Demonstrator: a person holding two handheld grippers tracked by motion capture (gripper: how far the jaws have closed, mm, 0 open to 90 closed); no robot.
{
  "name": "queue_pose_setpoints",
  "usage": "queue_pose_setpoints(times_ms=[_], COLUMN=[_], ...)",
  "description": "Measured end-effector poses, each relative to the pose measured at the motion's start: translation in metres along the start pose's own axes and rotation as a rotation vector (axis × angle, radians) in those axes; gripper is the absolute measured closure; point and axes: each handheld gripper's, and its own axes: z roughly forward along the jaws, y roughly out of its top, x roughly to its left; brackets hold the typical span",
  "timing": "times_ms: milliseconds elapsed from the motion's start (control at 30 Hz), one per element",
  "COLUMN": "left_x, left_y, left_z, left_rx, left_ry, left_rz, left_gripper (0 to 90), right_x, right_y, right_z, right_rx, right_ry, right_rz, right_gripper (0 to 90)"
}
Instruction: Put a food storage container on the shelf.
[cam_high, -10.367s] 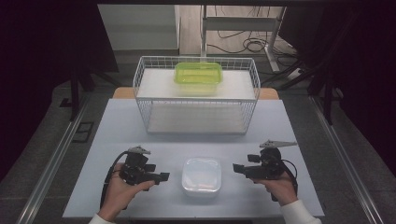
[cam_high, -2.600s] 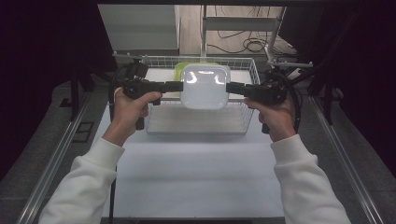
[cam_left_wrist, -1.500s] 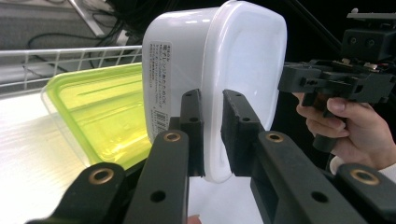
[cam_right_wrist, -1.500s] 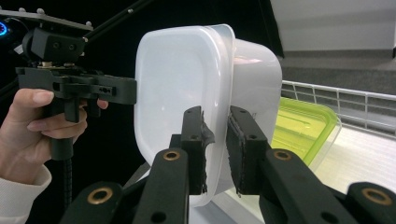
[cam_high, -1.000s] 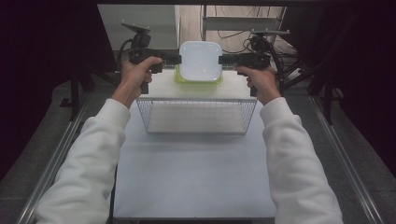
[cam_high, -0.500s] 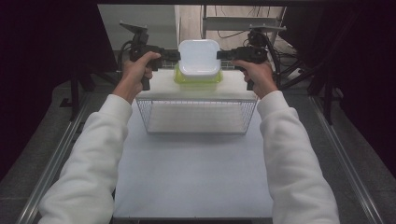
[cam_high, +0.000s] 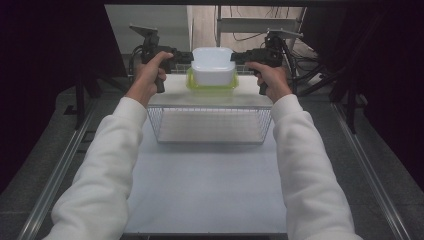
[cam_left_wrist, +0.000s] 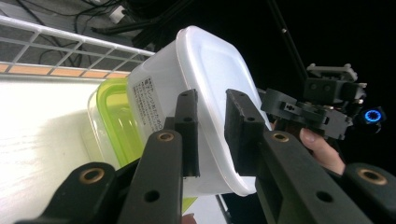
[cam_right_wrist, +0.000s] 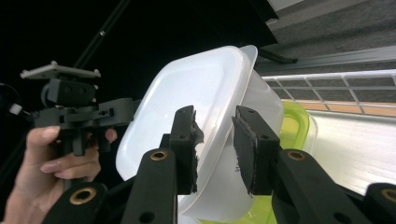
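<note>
Two white-sleeved arms reach across a pale table (cam_high: 210, 185) to a white wire basket (cam_high: 210, 125) at its far end. Inside the basket, toward its far side, sits a shallow lime-green plastic container (cam_high: 212, 86); it serves as the landmark here.

Resting on top of the green container is a white, rounded-square plastic tub (cam_high: 213, 65), turned bottom up so that its rim meets the green one. This looks like a stacking move: the tub is being set down to nest over the green container.

The left tongs (cam_high: 186, 57) come in from the left of the tub, the right tongs (cam_high: 240, 57) from its right, so the wide tub is carried evenly between two hands. In the left gripper view the tongs (cam_left_wrist: 212, 133) straddle the tub's edge with a narrow gap, and the pads look just clear of the plastic. In the right gripper view the tongs (cam_right_wrist: 215, 149) do the same. Both pairs have just been opening, with the tub's wall between the jaws. I judge this a release, as the green container now bears the tub's weight.
</note>
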Motion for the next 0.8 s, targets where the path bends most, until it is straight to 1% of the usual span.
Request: queue_pose_setpoints(times_ms=[100, 167, 200, 267, 300, 333, 400, 467, 567, 600, 667, 767, 800], left_x=[0.001, -0.001, -0.002, -0.005, -0.006, -0.008, -0.013, -0.019, -0.028, -0.029, -0.032, -0.032, -0.031], left_y=[0.000, -0.001, -0.001, -0.002, -0.002, -0.003, -0.007, -0.012, -0.025, -0.030, -0.042, -0.065, -0.073], left_z=[0.000, 0.000, 0.000, 0.000, -0.001, -0.003, -0.005, -0.010, -0.021, -0.026, -0.037, -0.051, -0.056], left_rx=[-0.002, -0.003, -0.004, -0.022, -0.030, -0.035, -0.036, -0.035, -0.059, -0.065, -0.071, -0.073, -0.066], left_ry=[-0.003, 0.004, 0.013, 0.018, 0.023, 0.038, 0.056, 0.085, 0.085, 0.081, 0.081, 0.089, 0.091], left_rz=[0.003, 0.015, 0.026, 0.050, 0.067, 0.091, 0.139, 0.193, 0.256, 0.273, 0.299, 0.346, 0.365], left_gripper=[75.9, 75.2, 73.9, 68.5, 65.1, 61.9, 54.6, 47.5, 41.6, 39.5, 35.1, 31.4, 30.8], right_x=[-0.001, -0.001, 0.000, 0.001, 0.003, 0.004, 0.008, 0.014, 0.022, 0.025, 0.030, 0.034, 0.034], right_y=[0.000, 0.000, 0.000, 0.000, 0.000, 0.000, -0.001, -0.003, -0.008, -0.011, -0.018, -0.034, -0.040], right_z=[0.001, 0.001, 0.001, 0.000, -0.001, -0.003, -0.008, -0.016, -0.030, -0.036, -0.048, -0.066, -0.072], right_rx=[-0.003, -0.004, -0.005, -0.016, -0.026, -0.033, -0.046, -0.060, -0.059, -0.060, -0.067, -0.067, -0.066], right_ry=[0.003, 0.002, 0.001, -0.001, -0.003, -0.009, -0.037, -0.058, -0.091, -0.103, -0.108, -0.114, -0.112], right_rz=[0.004, 0.003, 0.001, -0.007, -0.015, -0.027, -0.061, -0.104, -0.185, -0.215, -0.264, -0.321, -0.337], right_gripper=[68.7, 68.4, 68.3, 63.1, 59.8, 57.6, 52.9, 49.0, 42.3, 40.9, 38.2, 36.1, 35.2])
